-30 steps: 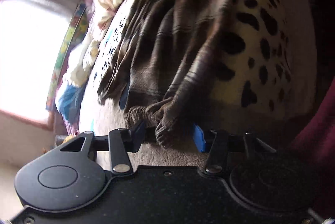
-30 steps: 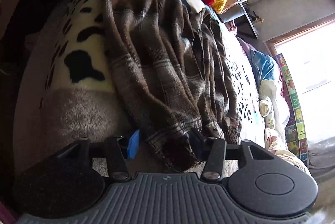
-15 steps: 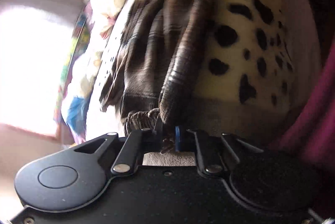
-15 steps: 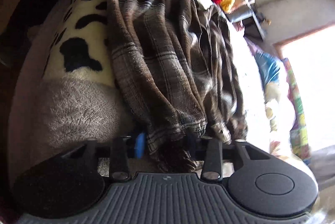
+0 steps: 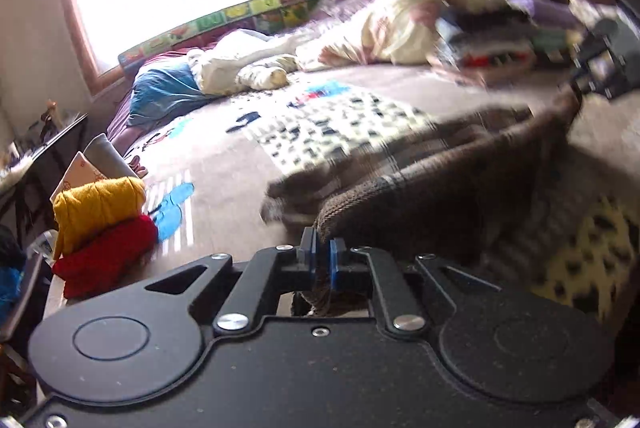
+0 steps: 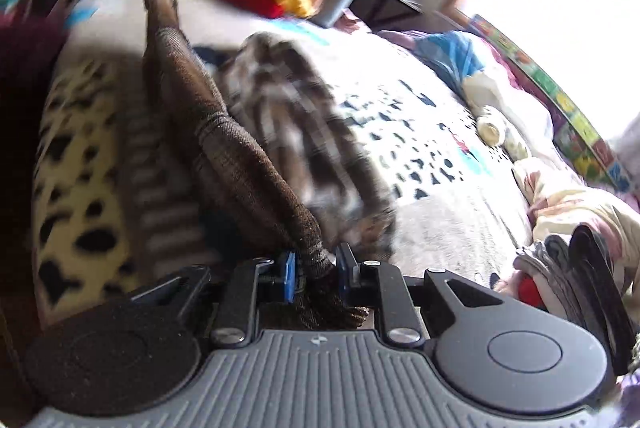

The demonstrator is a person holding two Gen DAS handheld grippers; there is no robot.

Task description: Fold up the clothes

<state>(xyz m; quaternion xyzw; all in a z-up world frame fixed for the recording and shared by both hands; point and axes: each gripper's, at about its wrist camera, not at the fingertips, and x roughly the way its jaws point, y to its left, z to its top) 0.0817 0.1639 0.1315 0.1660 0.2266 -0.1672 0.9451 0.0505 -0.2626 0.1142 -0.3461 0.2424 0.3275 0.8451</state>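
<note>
A brown plaid garment (image 5: pixel 440 184) stretches taut between the left gripper (image 5: pixel 322 260) and right gripper (image 6: pixel 316 270), barring the way across the bed's near edge. Beyond it, the patterned bedspread (image 5: pixel 328 124) lies open in the middle. A red and yellow bundle (image 5: pixel 100 228) blocks one end, a clothes pile (image 5: pixel 492 48) the other, and pillows (image 5: pixel 240 72) line the window side.

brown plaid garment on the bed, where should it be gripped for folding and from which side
Grip the brown plaid garment at its two end corners, coming in from the near edge of the bed. The left gripper and right gripper are each clamped on a bunched end, so one edge runs as a taut band between them while the rest hangs loose.
</note>
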